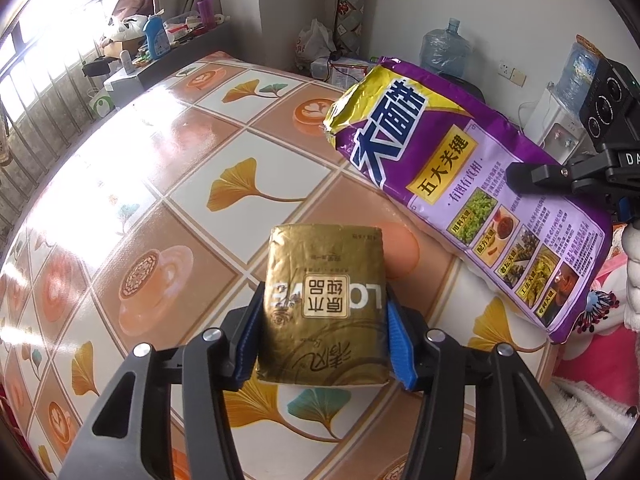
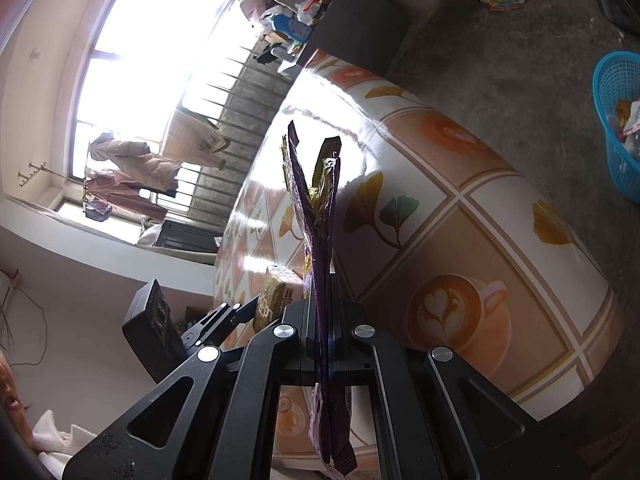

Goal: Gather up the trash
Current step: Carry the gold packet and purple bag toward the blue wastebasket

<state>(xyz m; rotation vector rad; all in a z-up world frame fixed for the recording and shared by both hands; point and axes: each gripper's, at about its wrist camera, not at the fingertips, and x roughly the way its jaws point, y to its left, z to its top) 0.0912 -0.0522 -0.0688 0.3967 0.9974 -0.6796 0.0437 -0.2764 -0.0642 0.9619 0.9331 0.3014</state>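
My left gripper (image 1: 322,316) is shut on a gold tissue pack (image 1: 326,280) and holds it just above the patterned table (image 1: 160,184). My right gripper (image 2: 325,320) is shut on a purple noodle bag (image 2: 316,208), seen edge-on and standing up between its fingers. In the left wrist view the purple bag (image 1: 472,192) hangs tilted over the table's right side with the right gripper (image 1: 524,178) clamped on its edge. The gold pack (image 2: 276,292) and the left gripper (image 2: 224,320) show low left in the right wrist view.
A blue mesh basket (image 2: 620,120) with some trash stands on the concrete floor right of the table. A cluttered sill with a blue bottle (image 1: 156,36) runs under the window. Water jugs (image 1: 444,48) and a dispenser stand by the far wall.
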